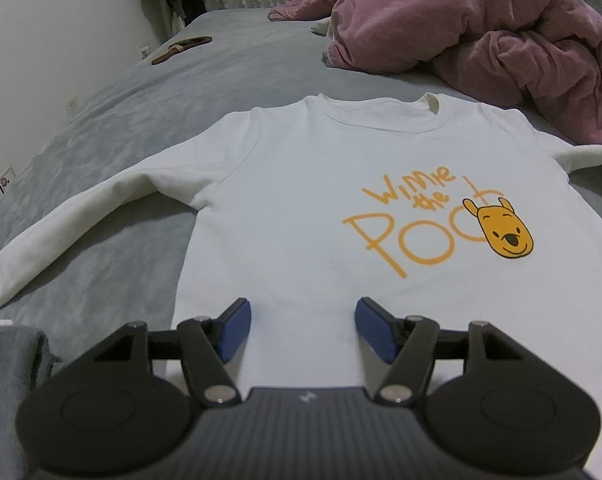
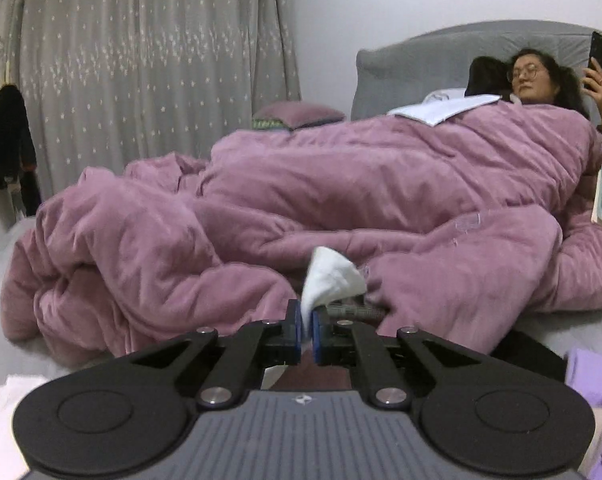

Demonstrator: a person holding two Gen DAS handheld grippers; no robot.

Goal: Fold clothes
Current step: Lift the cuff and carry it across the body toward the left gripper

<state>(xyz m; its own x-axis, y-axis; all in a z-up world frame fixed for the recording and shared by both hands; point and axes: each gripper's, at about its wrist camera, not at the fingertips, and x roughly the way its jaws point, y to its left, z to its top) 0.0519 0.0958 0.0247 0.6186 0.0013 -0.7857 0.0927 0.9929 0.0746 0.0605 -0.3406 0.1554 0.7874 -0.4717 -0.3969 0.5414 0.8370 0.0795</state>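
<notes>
A white sweatshirt with an orange cartoon print lies flat, front up, on the grey bed sheet, its sleeves spread to both sides. My left gripper hovers open over the lower part of the sweatshirt, with nothing between its blue pads. In the right wrist view my right gripper is shut on a bunched end of white cloth, which sticks up past the pads in front of the pink quilt. Which part of the sweatshirt this cloth is I cannot tell.
A rumpled pink quilt fills the far right of the bed, with a person lying under it holding a phone. A lilac garment lies at the right, a brown object at the far left, and grey curtains hang behind.
</notes>
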